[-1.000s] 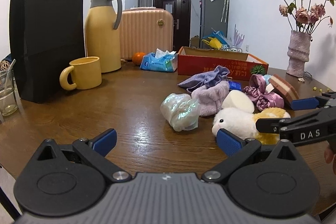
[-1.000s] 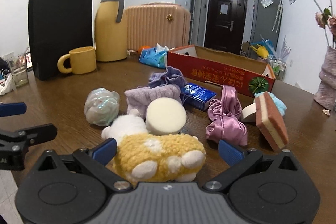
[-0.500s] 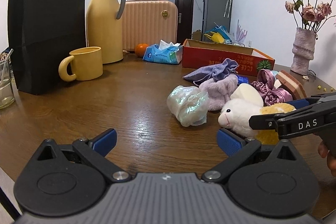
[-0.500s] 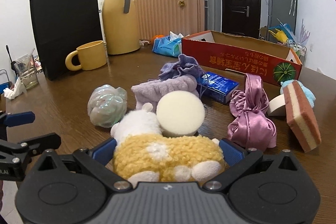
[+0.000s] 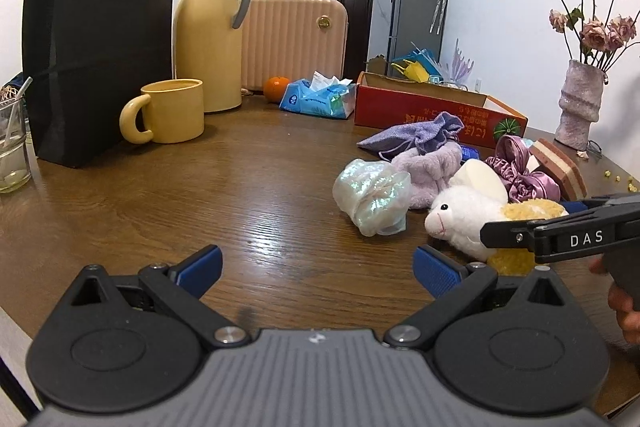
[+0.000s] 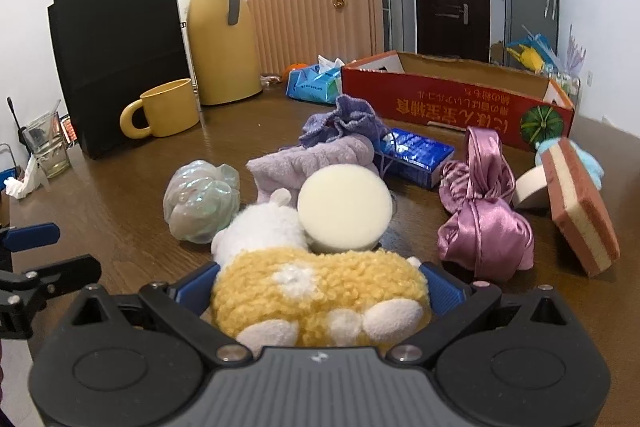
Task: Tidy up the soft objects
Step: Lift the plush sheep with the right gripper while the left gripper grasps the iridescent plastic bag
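We have our right gripper (image 6: 318,291) around the plush toy (image 6: 320,299), blue pads touching its yellow woolly body on both sides; whether they squeeze it we cannot tell. The toy lies on the wooden table (image 5: 200,195), just before the round cream sponge (image 6: 344,213). Our left gripper (image 5: 316,267), left of the toy, stands wide apart over bare wood.
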Demonstrator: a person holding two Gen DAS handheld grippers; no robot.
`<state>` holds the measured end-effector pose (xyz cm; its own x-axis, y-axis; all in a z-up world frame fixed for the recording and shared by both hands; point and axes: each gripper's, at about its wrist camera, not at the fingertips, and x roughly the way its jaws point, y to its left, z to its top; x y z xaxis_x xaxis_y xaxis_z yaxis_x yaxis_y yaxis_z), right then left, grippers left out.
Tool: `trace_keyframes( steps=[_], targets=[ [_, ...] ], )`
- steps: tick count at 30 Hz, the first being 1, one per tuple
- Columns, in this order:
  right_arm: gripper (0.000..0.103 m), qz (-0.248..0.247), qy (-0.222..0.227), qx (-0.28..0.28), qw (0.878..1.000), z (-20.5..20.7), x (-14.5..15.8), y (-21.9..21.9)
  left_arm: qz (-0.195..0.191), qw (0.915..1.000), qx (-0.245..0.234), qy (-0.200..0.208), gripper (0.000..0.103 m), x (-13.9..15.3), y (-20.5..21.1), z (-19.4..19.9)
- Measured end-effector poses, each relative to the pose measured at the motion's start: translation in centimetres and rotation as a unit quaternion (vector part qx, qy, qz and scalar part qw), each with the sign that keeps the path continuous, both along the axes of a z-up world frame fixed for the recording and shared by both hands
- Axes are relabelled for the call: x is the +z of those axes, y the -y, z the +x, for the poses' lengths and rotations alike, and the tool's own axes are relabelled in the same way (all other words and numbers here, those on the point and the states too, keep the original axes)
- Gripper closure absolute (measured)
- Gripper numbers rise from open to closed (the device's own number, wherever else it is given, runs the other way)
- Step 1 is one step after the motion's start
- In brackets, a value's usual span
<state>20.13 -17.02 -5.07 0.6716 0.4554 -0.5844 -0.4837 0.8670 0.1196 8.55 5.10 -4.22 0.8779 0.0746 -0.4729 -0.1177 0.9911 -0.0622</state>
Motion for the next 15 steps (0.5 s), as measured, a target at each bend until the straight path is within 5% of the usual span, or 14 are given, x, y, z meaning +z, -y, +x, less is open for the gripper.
trace_keyframes(
  steps=[15],
  targets=[
    [0.01,0.038,0.064,-0.032,0.997,-3.7,1.8,2.5,0.002,0.9998,-0.003,0.02,0.0,1.4,-0.3,-0.4]
  ],
)
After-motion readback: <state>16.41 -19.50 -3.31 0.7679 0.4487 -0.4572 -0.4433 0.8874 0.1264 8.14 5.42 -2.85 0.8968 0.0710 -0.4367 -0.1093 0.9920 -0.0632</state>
